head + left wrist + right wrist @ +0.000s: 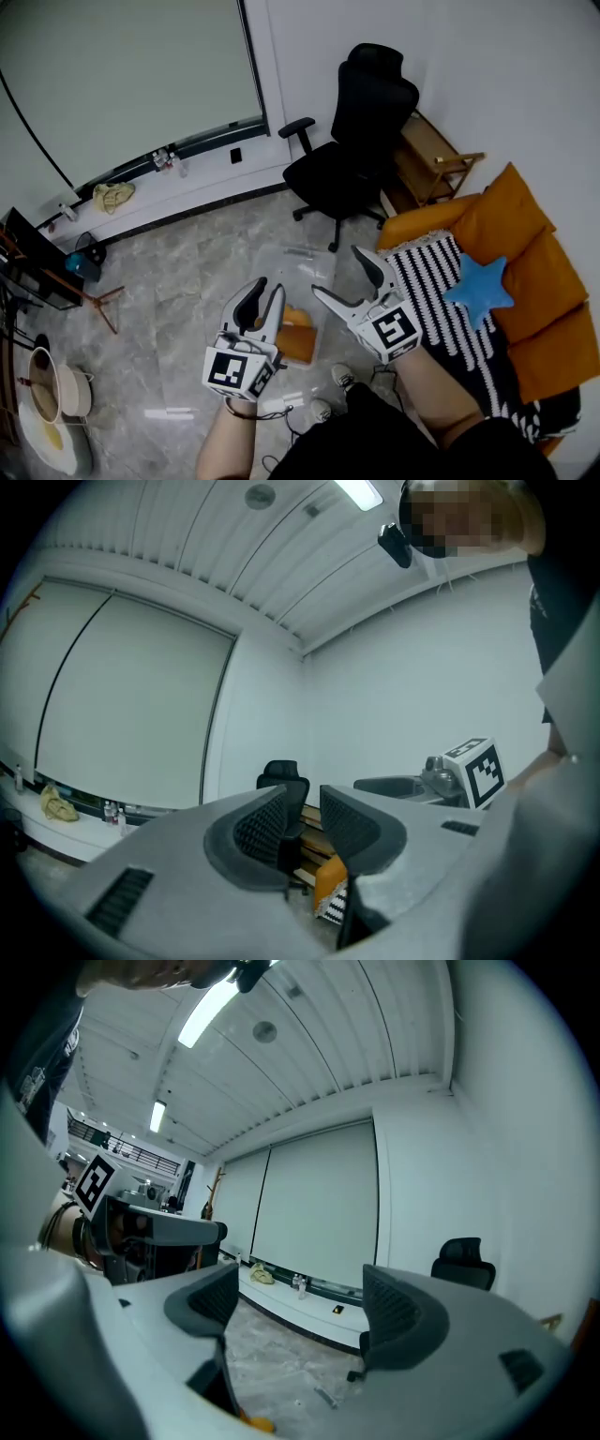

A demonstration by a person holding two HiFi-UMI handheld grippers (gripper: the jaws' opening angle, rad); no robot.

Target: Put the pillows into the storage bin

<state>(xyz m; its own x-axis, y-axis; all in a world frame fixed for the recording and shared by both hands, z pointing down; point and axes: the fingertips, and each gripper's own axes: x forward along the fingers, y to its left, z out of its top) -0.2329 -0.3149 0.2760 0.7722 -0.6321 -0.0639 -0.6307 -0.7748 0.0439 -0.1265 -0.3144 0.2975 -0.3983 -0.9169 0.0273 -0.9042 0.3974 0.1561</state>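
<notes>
Storage bin (302, 265): clear plastic, box-shaped, standing on the grey marbled floor. Its walls are so see-through that the rim is hard to trace.
In the bin: one orange pillow (297, 339), blocky and smooth-covered. Its left part is hidden behind the left gripper, and whether anything else lies inside cannot be told.
Star pillow (478, 289): blue, plush and five-pointed. It is outside the bin, well off to its right, lying on the sofa.
Sofa (548, 272): right of the bin, with plump square orange back cushions. The picture's edge cuts it off.
Striped throw (441, 300): black and white with a fringed end, spread over the sofa seat on the bin's side. Its near end is hidden by the person's arm.
Left gripper (267, 289): held over the bin's left side. Its ribbed jaws stand close with only a narrow slit between them, and nothing is in it.
Right gripper (337, 272): held over the bin's right side, with its jaws spread wide and nothing between them.
Office chair (361, 131): black and padded, on castors, beyond the bin's far side.
</notes>
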